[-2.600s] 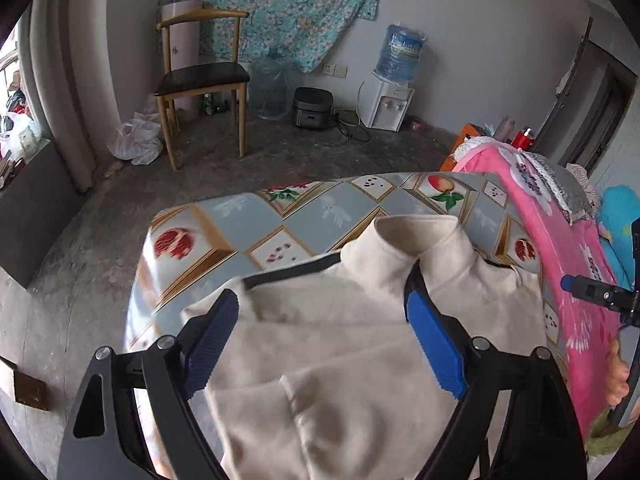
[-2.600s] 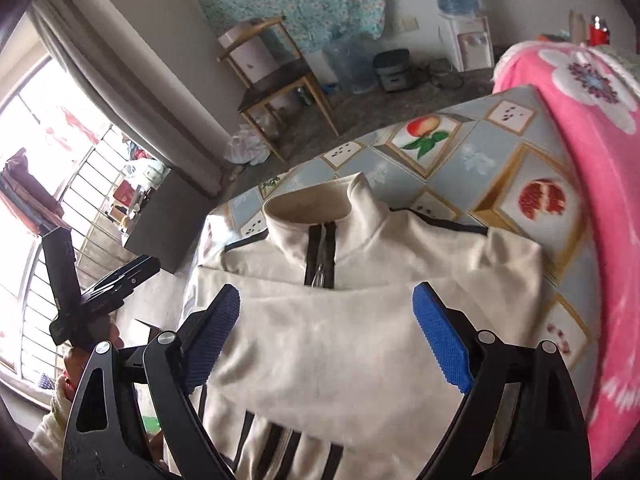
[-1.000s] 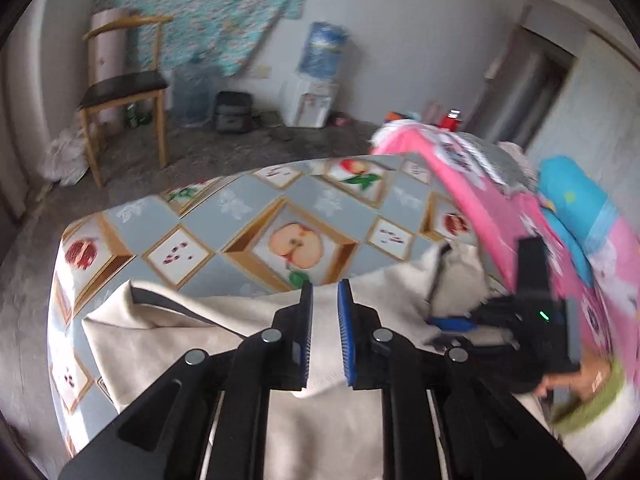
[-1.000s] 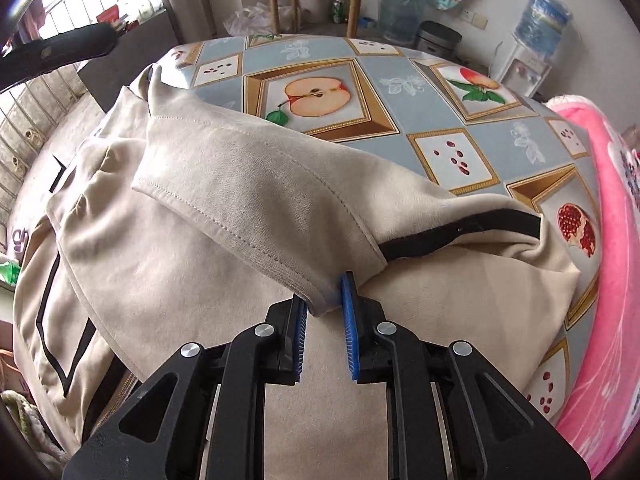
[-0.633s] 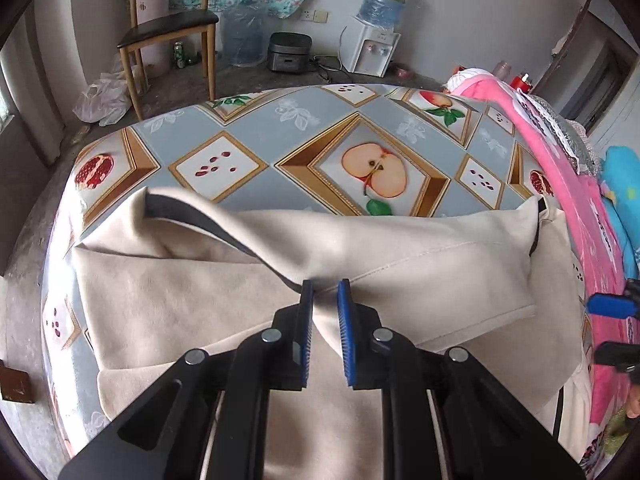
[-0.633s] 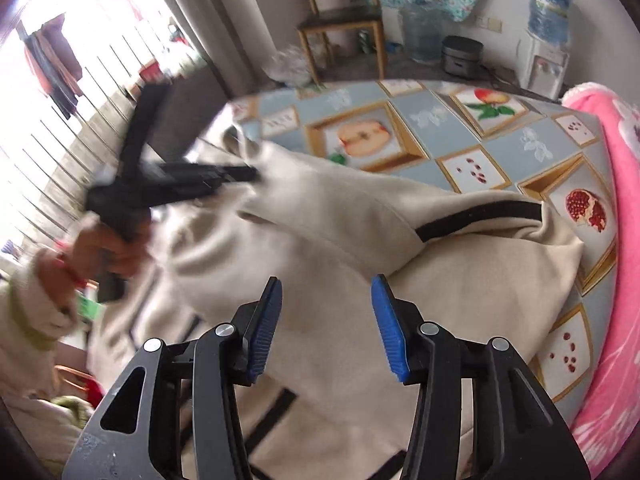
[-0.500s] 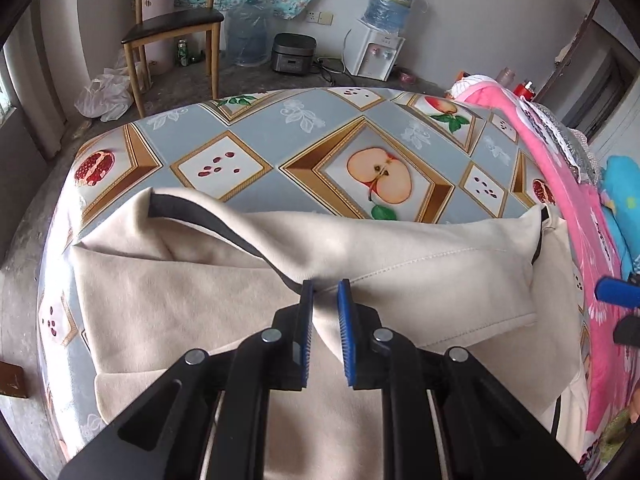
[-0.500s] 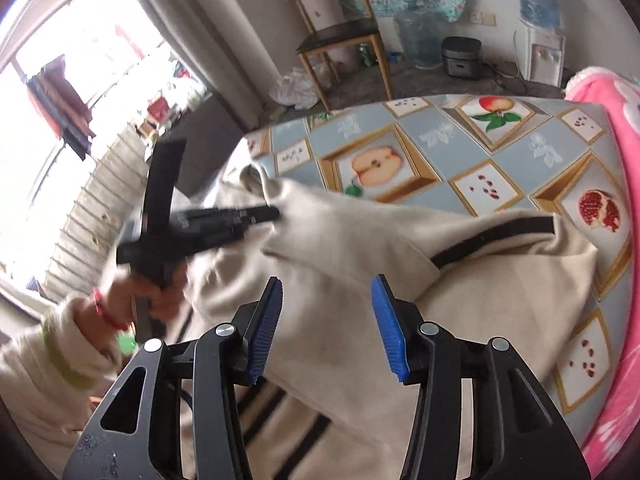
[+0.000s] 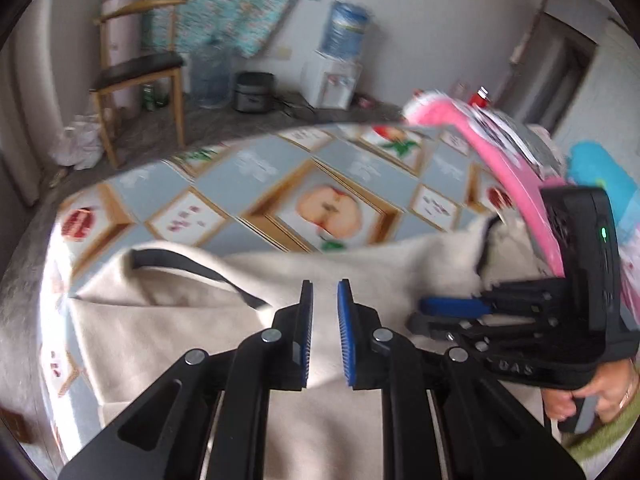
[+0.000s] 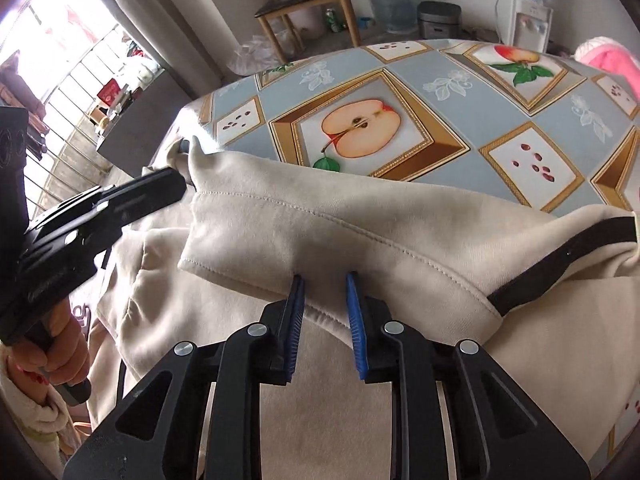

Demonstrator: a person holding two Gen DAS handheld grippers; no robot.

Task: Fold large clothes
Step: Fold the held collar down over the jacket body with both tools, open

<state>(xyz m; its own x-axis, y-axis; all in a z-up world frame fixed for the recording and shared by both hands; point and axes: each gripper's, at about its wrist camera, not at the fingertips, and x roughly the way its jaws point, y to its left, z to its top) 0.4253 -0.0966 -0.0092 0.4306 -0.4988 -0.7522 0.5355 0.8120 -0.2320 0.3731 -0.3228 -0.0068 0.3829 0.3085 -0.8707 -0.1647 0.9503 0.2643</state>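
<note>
A beige jacket [image 9: 168, 320] with black trim lies on the fruit-patterned tablecloth [image 9: 248, 172], its lower part folded up over the body. My left gripper [image 9: 323, 284] is shut on a pinch of that fabric. In the right wrist view it comes in from the left, and its tip [image 10: 178, 178] holds the fold's far corner of the jacket [image 10: 360, 224]. My right gripper [image 10: 325, 280] straddles the hem of the folded flap. Its jaws are closing, with the hem between them and a gap still showing. The right gripper [image 9: 424, 312] also shows in the left wrist view, low over the cloth.
The tablecloth [image 10: 440, 92] is bare beyond the jacket. A pink blanket [image 9: 516, 184] borders the table on the right. A wooden chair [image 9: 136, 72], a water dispenser [image 9: 332, 76] and bottles stand on the floor behind. A barred window [image 10: 60, 100] is at the left.
The right gripper let go of the folded edge, opened wide, then came back to the hem with narrower jaws. The left gripper kept its hold and sank a little.
</note>
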